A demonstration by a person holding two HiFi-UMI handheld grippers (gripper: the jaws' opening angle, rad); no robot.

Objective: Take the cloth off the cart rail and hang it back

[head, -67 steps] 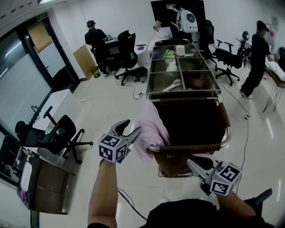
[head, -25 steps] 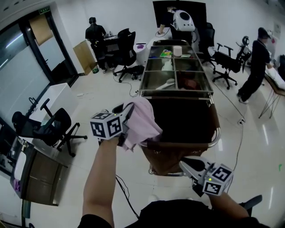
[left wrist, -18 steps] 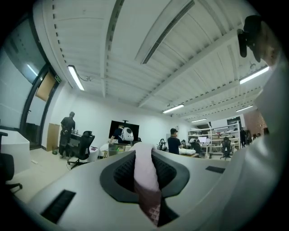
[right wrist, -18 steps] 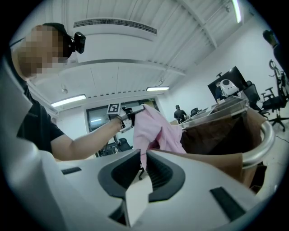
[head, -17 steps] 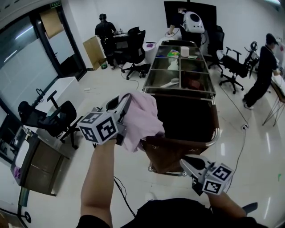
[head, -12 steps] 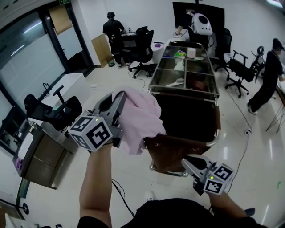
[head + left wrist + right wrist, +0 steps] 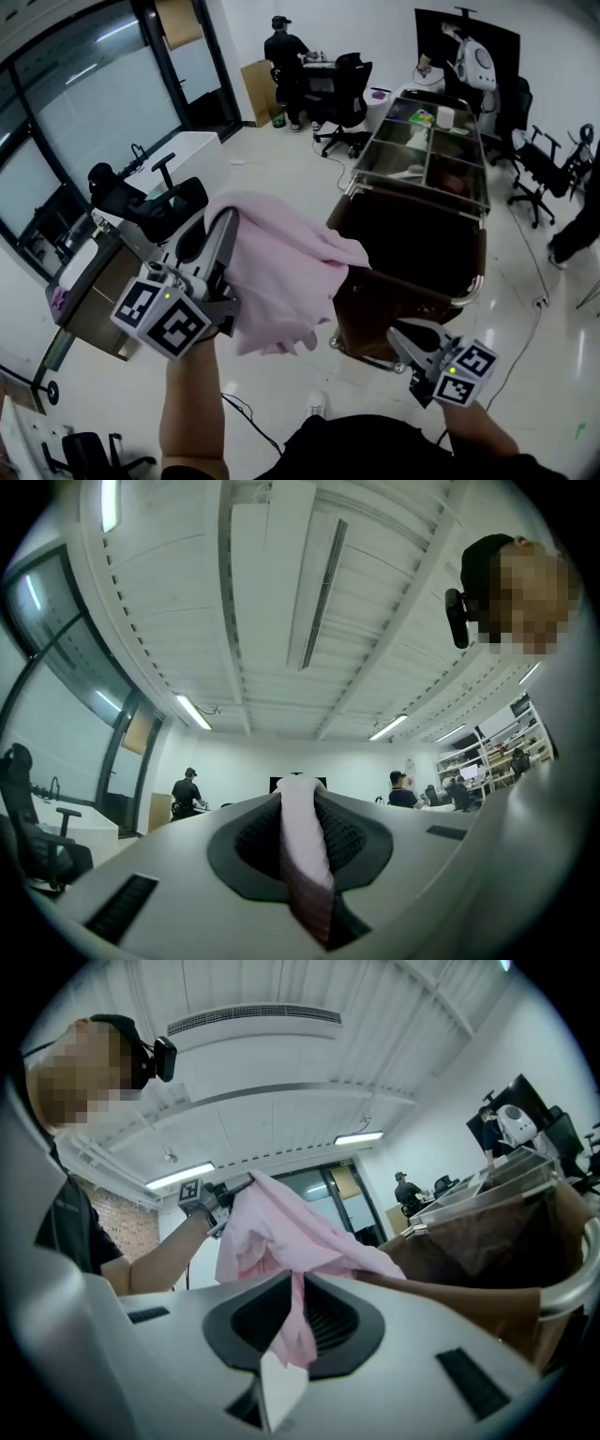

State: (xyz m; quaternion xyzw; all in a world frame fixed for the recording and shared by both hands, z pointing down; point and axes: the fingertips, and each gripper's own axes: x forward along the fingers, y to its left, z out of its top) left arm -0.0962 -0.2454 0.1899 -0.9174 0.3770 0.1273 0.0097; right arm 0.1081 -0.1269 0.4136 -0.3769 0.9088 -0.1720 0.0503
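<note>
A pink cloth (image 7: 281, 281) hangs in the air left of the cart, and my left gripper (image 7: 225, 220) is shut on its upper edge. In the left gripper view a pink fold (image 7: 302, 855) is pinched between the jaws. One corner of the cloth reaches the cart's brown bag (image 7: 412, 244). The chrome cart rail (image 7: 469, 292) is bare. My right gripper (image 7: 396, 335) hovers low in front of the rail, apart from the cloth. Its jaws stand a narrow slit apart, holding nothing. Through that slit the hanging cloth (image 7: 281, 1232) shows.
Steel trays (image 7: 427, 159) with small items fill the cart's far end. A black office chair (image 7: 155, 202) and a desk (image 7: 80, 291) stand to the left. A person (image 7: 286, 66) stands by chairs at the back, another at the right edge. A cable (image 7: 248, 412) lies on the floor.
My left gripper has risen and swung left with the cloth, lifting it off the cart rail. The right gripper has stayed low in front of the rail.
</note>
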